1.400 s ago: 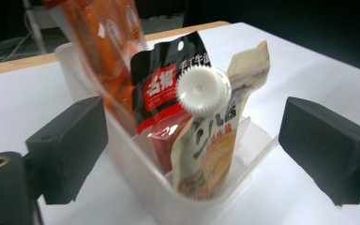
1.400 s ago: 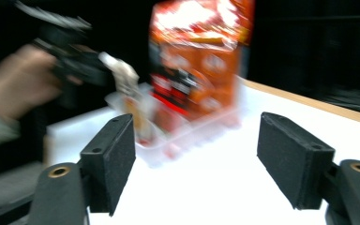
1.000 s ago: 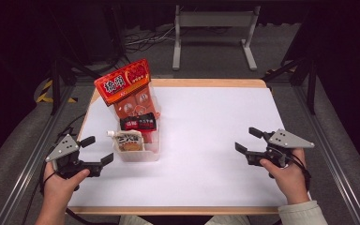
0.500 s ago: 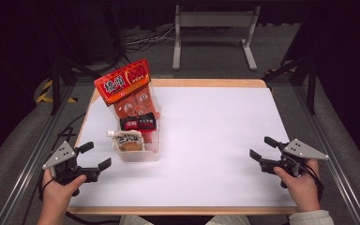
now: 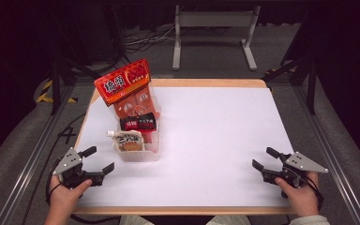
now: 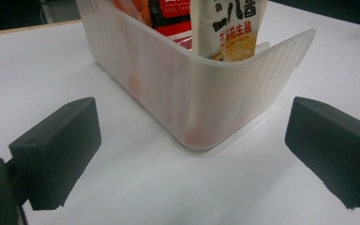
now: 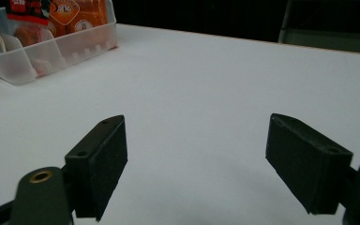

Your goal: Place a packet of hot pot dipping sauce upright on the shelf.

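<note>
A clear plastic bin (image 5: 138,154) stands on the left half of the white table (image 5: 215,136). It holds a large orange-red snack bag (image 5: 122,85), a black-and-red packet (image 5: 138,123) and a beige sauce pouch (image 5: 128,140). My left gripper (image 5: 97,160) rests open at the table's near left corner, its jaws aimed at the bin's near corner (image 6: 206,101) with nothing between them. My right gripper (image 5: 264,159) is open near the table's front right edge, empty, above bare tabletop (image 7: 197,122); the bin (image 7: 33,56) lies far off at its upper left.
A metal stand (image 5: 213,28) and cables lie on the dark floor beyond the table's far edge. Aluminium rails (image 5: 33,154) run along both sides of the table. The wooden table edge (image 5: 178,211) borders the front.
Both grippers have drawn back toward the table's near edge, the left one leftward away from the bin and the right one farther right. Both stayed open. The bin has not moved.
</note>
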Motion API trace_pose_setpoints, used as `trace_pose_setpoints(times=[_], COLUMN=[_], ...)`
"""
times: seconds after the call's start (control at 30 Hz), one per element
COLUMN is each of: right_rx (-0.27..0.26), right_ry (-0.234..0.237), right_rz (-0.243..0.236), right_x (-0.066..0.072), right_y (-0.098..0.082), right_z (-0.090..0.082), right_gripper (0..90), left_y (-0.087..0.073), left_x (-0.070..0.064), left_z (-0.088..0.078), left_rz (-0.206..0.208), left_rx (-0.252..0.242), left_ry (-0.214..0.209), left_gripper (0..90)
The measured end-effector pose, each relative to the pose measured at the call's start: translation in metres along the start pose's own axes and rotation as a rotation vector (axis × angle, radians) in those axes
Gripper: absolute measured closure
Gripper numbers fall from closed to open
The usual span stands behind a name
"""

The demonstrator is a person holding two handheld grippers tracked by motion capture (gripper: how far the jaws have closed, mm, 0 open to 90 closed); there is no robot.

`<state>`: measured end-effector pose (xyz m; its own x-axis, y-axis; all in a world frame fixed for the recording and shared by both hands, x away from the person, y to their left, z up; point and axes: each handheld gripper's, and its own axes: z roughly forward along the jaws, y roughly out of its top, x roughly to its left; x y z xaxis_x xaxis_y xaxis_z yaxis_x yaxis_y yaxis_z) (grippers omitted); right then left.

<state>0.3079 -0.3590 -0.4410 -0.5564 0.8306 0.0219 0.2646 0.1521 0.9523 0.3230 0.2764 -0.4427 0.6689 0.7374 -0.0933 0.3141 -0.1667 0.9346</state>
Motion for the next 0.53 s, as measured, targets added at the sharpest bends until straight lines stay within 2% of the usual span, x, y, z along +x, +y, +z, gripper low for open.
trace_pose_setpoints(times=[0.07, 0.1, 0.2, 0.33, 0.53], right_rx=[-0.014, -0.015, -0.013, 0.002, -0.008], right_ry=[0.000, 0.001, 0.001, 0.008, 0.003], right_rz=[0.012, 0.018, 0.020, 0.005, 0.019], right_x=[-0.0010, -0.0016, -0.0019, -0.0010, -0.0014], right_y=[-0.0008, -0.0009, -0.0009, -0.0003, -0.0004], right_z=[-0.0012, -0.0013, -0.0010, 0.0003, -0.0006], right_gripper=[21.0, 20.4, 20.2, 20.2, 20.2], left_y=[-0.0017, -0.0032, -0.0051, -0.0058, -0.0049], left_x=[-0.0006, -0.0007, -0.0016, -0.0025, -0.0019], left_z=[0.0017, 0.0035, 0.0065, 0.0088, 0.0090], left_rz=[0.000, 0.015, 0.018, 0.010, 0.001], left_rx=[-0.011, -0.003, 0.002, -0.002, -0.004], left_ry=[-0.005, -0.003, -0.005, -0.009, -0.008], left_gripper=[4.9, 4.8, 4.7, 4.7, 4.8])
